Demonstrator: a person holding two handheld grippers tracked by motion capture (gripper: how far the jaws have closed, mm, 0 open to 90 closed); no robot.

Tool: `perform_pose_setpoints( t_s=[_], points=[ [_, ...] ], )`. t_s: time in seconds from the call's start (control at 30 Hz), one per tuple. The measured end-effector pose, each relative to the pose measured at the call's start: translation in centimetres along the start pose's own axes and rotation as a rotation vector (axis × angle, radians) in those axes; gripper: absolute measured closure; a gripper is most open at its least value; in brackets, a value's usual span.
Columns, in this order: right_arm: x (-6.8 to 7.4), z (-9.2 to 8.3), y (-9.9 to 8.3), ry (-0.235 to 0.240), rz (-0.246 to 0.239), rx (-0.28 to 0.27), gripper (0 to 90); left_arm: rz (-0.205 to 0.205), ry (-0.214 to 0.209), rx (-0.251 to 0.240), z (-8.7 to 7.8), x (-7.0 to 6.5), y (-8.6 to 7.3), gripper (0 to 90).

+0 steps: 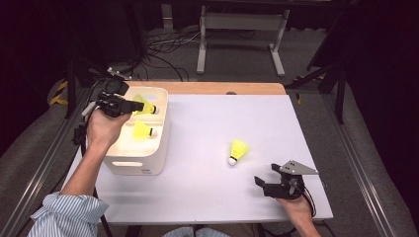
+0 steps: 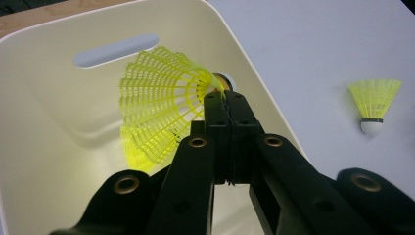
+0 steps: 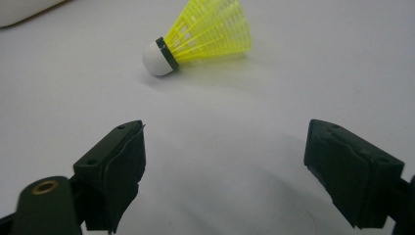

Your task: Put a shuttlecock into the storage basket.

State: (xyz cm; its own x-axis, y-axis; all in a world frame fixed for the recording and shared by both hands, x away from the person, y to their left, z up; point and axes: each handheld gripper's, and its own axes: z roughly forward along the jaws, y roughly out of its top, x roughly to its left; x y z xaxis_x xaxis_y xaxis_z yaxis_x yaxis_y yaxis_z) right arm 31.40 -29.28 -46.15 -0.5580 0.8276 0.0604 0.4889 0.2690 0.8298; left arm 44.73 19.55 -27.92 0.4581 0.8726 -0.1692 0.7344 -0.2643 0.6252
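My left gripper (image 1: 140, 105) hangs over the white bin (image 1: 148, 165), shut on a yellow shuttlecock (image 1: 146, 105). In the left gripper view the jaws (image 2: 226, 98) pinch the yellow shuttlecock (image 2: 156, 103) at its neck, just below the white cork, with the skirt fanned out to the left above the bin's inside wall (image 2: 49, 122). A second yellow shuttlecock (image 1: 142, 130) lies on the bin floor. A third shuttlecock (image 1: 237, 151) (image 2: 374, 105) (image 3: 205, 32) lies on the table, cork toward me. My right gripper (image 1: 267, 174) (image 3: 225, 142) rests open a short way in front of it, with nothing between the jaws.
The white table top (image 1: 207, 123) has a wooden strip (image 1: 222, 88) along its far edge. The bin stands at the table's left side, with a handle slot (image 2: 115, 49) in its far wall. Cables and a metal stand (image 1: 242, 29) are on the floor beyond the table.
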Motion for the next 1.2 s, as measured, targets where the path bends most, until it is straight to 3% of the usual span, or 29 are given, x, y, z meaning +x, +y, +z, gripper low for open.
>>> perform_pose_setpoints(
  t_s=[0.33,1.2],
  points=[
    [0.0,-0.1,0.0,0.001,0.001,-0.001,16.0,-0.003,0.037,0.032,1.6,0.3,0.0,89.4],
    [0.1,0.0,0.0,0.008,-0.006,0.0,16.0,-0.034,0.05,0.108,6.0,1.2,-0.2,89.3]
  ],
)
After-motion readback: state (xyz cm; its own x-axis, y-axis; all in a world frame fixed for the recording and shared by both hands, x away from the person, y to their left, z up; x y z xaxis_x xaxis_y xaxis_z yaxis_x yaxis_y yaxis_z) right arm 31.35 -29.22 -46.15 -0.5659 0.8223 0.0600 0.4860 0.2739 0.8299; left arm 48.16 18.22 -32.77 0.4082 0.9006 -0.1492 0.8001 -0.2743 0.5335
